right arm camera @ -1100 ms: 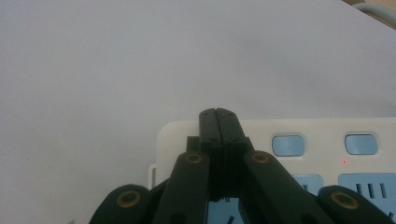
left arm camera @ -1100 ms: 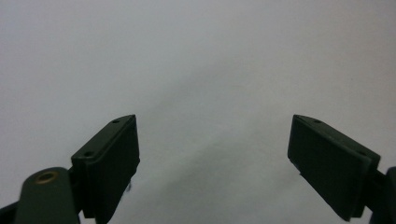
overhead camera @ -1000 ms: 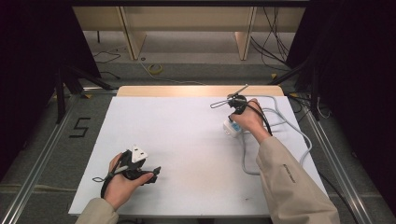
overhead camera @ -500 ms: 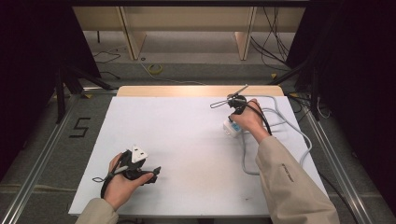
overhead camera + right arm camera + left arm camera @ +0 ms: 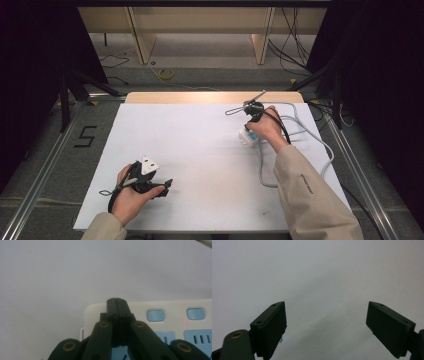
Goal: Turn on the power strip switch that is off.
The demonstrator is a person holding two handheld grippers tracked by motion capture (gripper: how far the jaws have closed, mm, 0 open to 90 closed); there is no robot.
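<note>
1. A cream-white plastic power strip (image 5: pixel 160 315) carries pale blue rounded switches (image 5: pixel 155 315) and pale blue socket faces (image 5: pixel 197 337) with dark slots; a tiny red dot glows beside one switch.
2. The flat white table top (image 5: pixel 200 150) has a strip of light wood along its far edge.
3. A light grey cable (image 5: pixel 310 135) curls across the white surface.
4. The black right gripper (image 5: pixel 117 302) shows brass-coloured rivets; the black left gripper (image 5: pixel 162 186) bears a pale grey three-cornered plate.
5. The person's sleeves (image 5: pixel 310 195) are beige.
6. The dark grey floor (image 5: pixel 50 145) carries a black figure "5" (image 5: pixel 86 136).
</note>
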